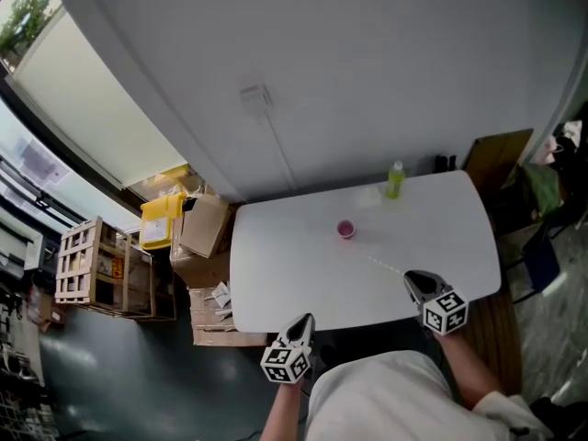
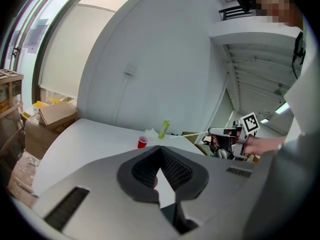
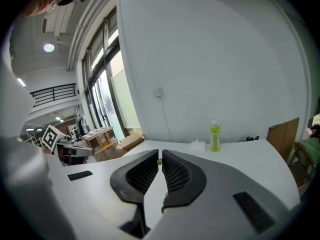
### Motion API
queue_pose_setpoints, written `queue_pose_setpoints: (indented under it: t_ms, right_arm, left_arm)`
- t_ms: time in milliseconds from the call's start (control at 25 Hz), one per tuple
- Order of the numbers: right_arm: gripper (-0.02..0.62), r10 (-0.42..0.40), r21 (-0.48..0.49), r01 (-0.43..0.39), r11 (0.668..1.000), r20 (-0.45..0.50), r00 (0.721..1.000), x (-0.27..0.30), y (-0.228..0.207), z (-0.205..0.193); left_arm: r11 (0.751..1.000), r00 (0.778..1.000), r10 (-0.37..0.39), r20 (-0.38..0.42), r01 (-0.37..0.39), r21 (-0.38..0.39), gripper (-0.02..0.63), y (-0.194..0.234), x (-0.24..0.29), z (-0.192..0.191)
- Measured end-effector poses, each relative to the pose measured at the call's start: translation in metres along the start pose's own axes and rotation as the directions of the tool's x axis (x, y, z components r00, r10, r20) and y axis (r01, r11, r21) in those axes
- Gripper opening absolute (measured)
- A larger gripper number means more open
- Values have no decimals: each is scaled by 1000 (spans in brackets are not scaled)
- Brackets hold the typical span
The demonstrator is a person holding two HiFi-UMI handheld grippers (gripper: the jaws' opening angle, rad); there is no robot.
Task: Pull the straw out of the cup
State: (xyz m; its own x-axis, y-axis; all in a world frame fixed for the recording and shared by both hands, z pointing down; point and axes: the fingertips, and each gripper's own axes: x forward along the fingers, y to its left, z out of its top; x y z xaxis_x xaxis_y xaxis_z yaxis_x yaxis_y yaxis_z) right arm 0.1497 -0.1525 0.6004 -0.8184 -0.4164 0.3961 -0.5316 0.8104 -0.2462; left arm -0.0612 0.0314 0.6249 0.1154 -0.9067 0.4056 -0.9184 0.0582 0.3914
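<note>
No legible text or numbers anywhere; bottle (image 3: 215, 137) label too small

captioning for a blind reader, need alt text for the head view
From above, the right hand-held gripper holds a thin straw clear of the small red cup on a white table. The left hand-held gripper hangs by the near edge; a green bottle stands at the far edge.
</note>
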Motion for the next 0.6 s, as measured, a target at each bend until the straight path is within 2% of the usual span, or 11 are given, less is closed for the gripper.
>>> queue_pose_setpoints:
  t_ms: [600]
  right_arm:
    - [49,-53,1,53,999,35,998,11,21,10]
  left_arm:
    - [998,999,-52,4,52,22,2,26,-7,15]
